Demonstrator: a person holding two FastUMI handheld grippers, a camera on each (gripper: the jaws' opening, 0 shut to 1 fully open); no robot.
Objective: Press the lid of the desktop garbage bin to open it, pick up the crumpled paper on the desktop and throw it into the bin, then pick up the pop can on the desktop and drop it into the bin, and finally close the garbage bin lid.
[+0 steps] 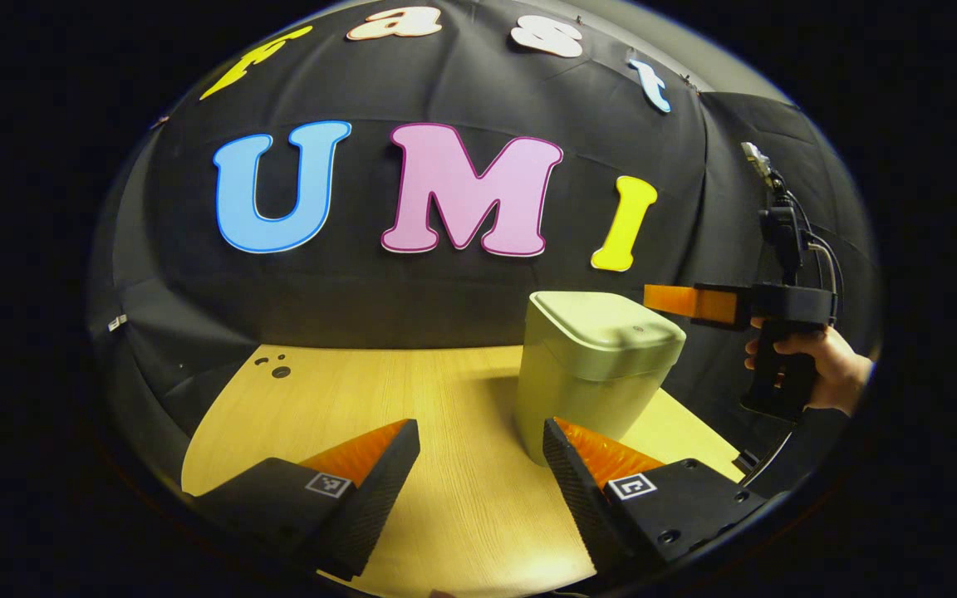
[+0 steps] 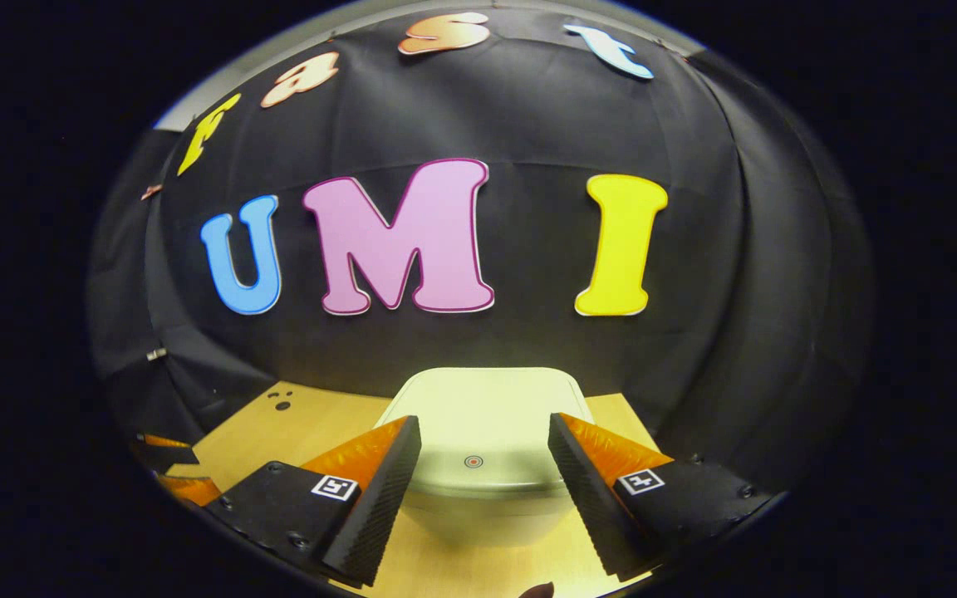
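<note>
Right gripper view: the pale green plastic desktop bin (image 2: 478, 448) with its lid (image 2: 483, 415) down flat is seen just ahead of and below the right gripper (image 2: 483, 465), whose fingers are spread wide and hold nothing; a small round mark (image 2: 473, 461) on the lid's near edge sits between them. In the left gripper view the left gripper (image 1: 483, 465) is also spread and empty, with the bin ahead and to its right. The right gripper (image 1: 678, 301) is seen held by a hand (image 1: 819, 365) over the bin's far side; there its state cannot be told.

No crumpled paper or pop can is made out on the tabletop, so a shut lid fits either a bin yet to be opened or one filled and closed again.

Risks, as judged: if the lid is pressed off-centre, the light bin could be tipped or slid on the smooth top; with fingers spread, one tip could catch the lid rim.

Surface: light wood-grain tabletop (image 1: 445, 498), with small dark holes (image 1: 279, 370) far left of the left gripper. The room is walled with black cloth (image 1: 445, 307).
</note>
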